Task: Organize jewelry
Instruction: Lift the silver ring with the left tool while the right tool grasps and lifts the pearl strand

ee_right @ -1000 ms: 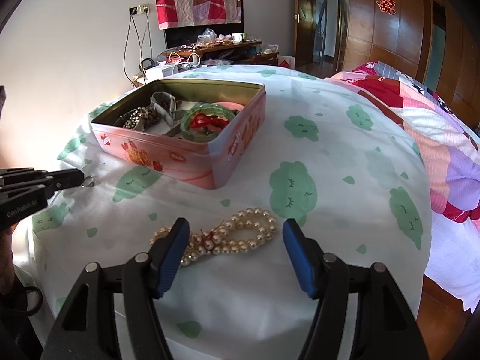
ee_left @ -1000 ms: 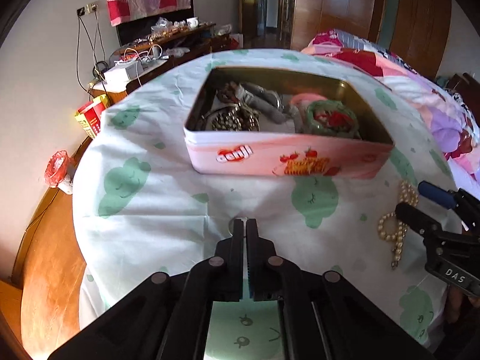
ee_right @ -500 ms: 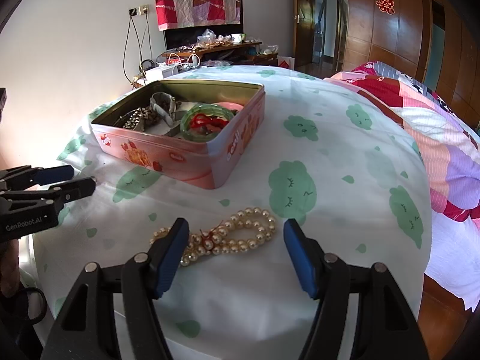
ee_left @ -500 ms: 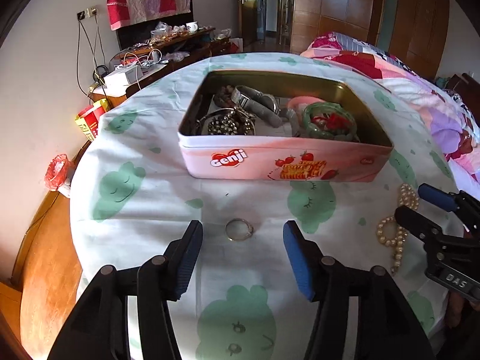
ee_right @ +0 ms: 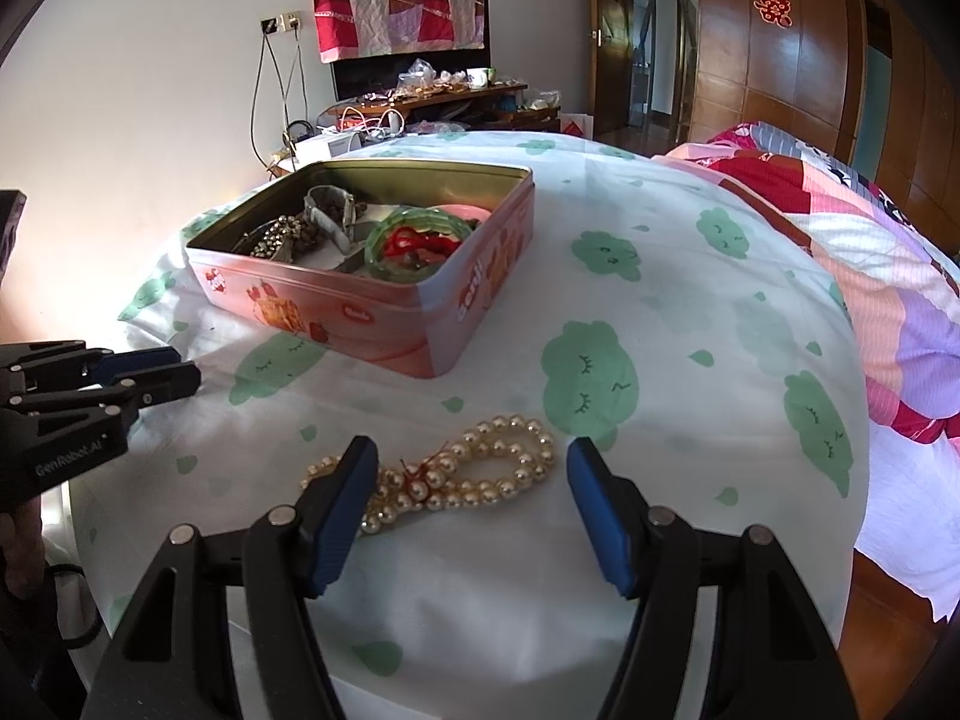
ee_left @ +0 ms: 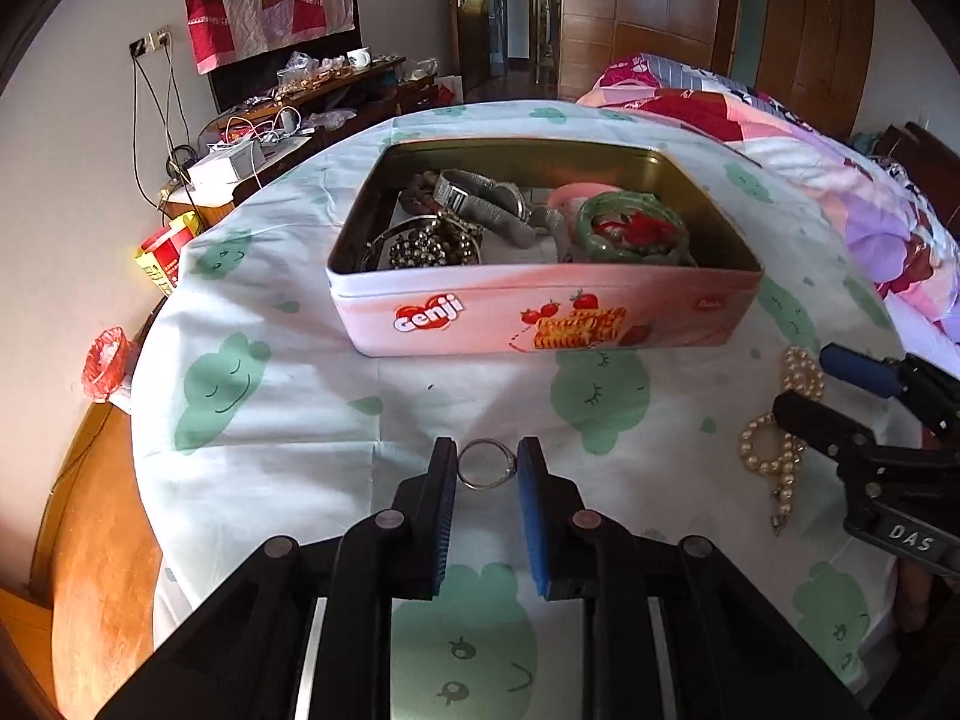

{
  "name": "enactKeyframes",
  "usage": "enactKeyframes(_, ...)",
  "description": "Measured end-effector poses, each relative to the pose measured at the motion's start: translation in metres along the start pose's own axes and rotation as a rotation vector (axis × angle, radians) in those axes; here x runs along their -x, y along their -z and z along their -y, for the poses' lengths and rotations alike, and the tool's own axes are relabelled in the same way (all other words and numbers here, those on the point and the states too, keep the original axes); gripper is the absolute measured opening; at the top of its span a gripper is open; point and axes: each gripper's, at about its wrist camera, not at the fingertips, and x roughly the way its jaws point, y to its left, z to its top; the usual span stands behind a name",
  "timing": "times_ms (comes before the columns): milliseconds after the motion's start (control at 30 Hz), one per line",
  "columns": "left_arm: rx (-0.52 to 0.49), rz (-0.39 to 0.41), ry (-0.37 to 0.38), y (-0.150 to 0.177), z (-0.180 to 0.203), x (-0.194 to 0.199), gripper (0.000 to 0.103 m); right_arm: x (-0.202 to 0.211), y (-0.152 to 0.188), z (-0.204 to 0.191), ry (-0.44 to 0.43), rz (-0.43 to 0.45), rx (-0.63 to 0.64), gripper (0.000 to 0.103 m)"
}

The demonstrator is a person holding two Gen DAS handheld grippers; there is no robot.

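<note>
Between the jaws of the left gripper [ee_left: 486,463], a thin metal ring [ee_left: 485,464] is seen lying flat on the tablecloth [ee_left: 288,420]. The jaws have just been closing around it and both pads appear to meet its rim, so it is taken as lightly clamped. A firm, centred hold should be confirmed before any lift, since a flat ring is judged likely to tip or slip out sideways. Straight ahead of those jaws stands the pink tin [ee_left: 540,312], already filled with jewelry, and the ring would best be carried over its near wall before release. The right gripper [ee_right: 471,468] is held open and empty, with the pearl necklace [ee_right: 462,480] lying between its spread pads, untouched.
</note>
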Motion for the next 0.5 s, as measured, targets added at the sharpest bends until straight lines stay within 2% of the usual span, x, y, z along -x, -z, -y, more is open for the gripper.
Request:
enactKeyframes(67,0.000,0.008,0.007,-0.002,0.000,0.004,0.021,0.000,0.000,0.000,-0.004,0.000,0.000,0.067)
enactKeyframes(133,-0.002,0.013,0.019,-0.003,0.001,0.006,0.021,0.000,0.000,0.000,-0.021,-0.005,0.001,0.057)
enactKeyframes(200,-0.006,0.016,0.023,-0.004,0.003,0.007,0.021,-0.001,0.000,-0.001,-0.021,-0.005,0.007,0.054)
enactKeyframes(267,-0.004,0.016,0.030,-0.004,0.003,0.007,0.021,0.000,0.000,-0.002,-0.025,-0.002,0.014,0.044)
enactKeyframes(300,-0.001,0.018,0.033,-0.005,0.003,0.009,0.021,0.001,-0.001,-0.003,-0.025,0.002,0.018,0.034)
enactKeyframes(333,0.000,0.021,0.035,-0.005,0.002,0.010,0.021,0.002,-0.001,-0.003,-0.028,0.005,0.022,0.016)
enactKeyframes(500,0.006,0.039,0.041,-0.009,-0.001,0.017,0.021,0.003,-0.002,-0.007,-0.034,0.004,0.047,0.015)
